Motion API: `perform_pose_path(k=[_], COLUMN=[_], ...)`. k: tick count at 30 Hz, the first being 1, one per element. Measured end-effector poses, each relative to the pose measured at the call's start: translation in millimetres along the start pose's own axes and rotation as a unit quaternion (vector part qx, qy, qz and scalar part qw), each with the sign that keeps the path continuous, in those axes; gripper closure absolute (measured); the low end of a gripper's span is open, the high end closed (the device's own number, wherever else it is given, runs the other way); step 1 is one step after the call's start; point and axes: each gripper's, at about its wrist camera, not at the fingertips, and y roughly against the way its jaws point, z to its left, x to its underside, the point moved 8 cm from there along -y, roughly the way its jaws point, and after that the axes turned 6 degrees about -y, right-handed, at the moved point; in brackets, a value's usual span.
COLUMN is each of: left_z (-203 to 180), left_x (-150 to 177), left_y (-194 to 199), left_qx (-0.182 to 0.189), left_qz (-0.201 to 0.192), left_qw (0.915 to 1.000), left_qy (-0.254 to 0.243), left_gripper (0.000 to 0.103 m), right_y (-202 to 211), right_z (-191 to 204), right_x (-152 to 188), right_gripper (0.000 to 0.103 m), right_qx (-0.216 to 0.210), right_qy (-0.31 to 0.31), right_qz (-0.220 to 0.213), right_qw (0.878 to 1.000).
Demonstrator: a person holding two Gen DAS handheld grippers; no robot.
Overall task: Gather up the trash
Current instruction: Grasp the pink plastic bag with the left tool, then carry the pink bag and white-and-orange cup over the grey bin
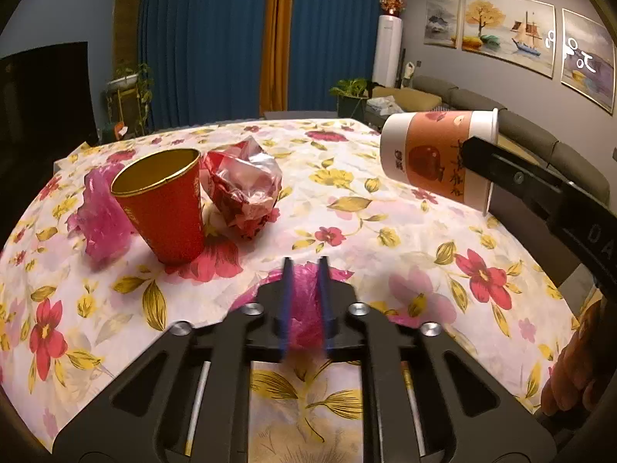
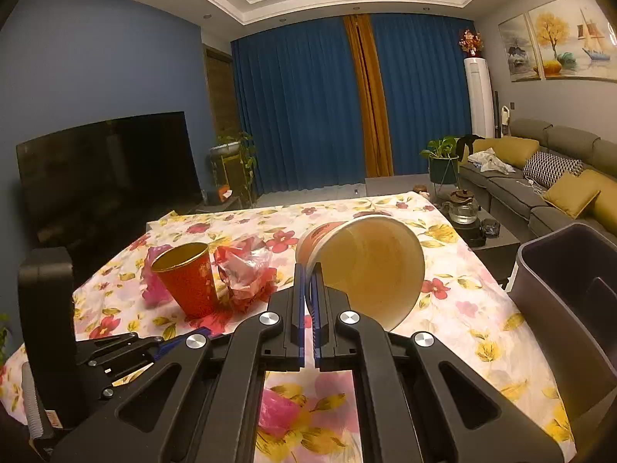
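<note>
Since both hauls go to the bin (image 2: 570, 301), my left fingers (image 1: 304, 270) clamp the pink bag (image 1: 302, 316) while my right fingers (image 2: 307, 281) pinch the paper bowl (image 2: 370, 266) off the desk (image 1: 385, 200).

Quick tally: two paper cups are counted, one red cup (image 1: 166, 208) standing on the desk (image 1: 385, 231) and one orange-and-white cup (image 1: 435, 154) held up off it. Two pink plastic bags are seen, one behind the red cup (image 1: 98, 216), one nearer (image 1: 304, 308). One crumpled wrapper (image 1: 245, 185), one grey bin (image 2: 570, 301).
</note>
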Motion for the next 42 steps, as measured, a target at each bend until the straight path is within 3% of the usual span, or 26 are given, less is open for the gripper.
perform_pose_path(k=[3,14,20,32,42], left_z=[4,14,0,-70,-178], left_x=[-2,-9,-24,-64,-102], left_y=[7,41,62,86,77], left_qx=[-0.005,-0.017,-0.025,0.009,0.09], left_qz=[-0.017,-0.067,-0.093,-0.132,-0.161], left_qw=[0.9998,0.9966,0.9947,0.9911,0.9821], left_qy=[0.011,0.044,0.036,0.002,-0.037], left_gripper=[0.102,0.103,0.103,0.103,0.103], right_y=[4,36,60,104,142], right_z=[-1,-17,-28,-76,-161], right_x=[0,-7,-18,-32,-51], right_gripper=[0.099,0.099,0.099,0.099,0.099], right_qx=[0.001,0.011,0.017,0.053,0.131], right_qy=[0.0,0.005,0.008,0.015,-0.001], right_qz=[0.0,-0.012,-0.031,-0.053,-0.08], right_qw=[1.0,1.0,0.999,0.997,0.988])
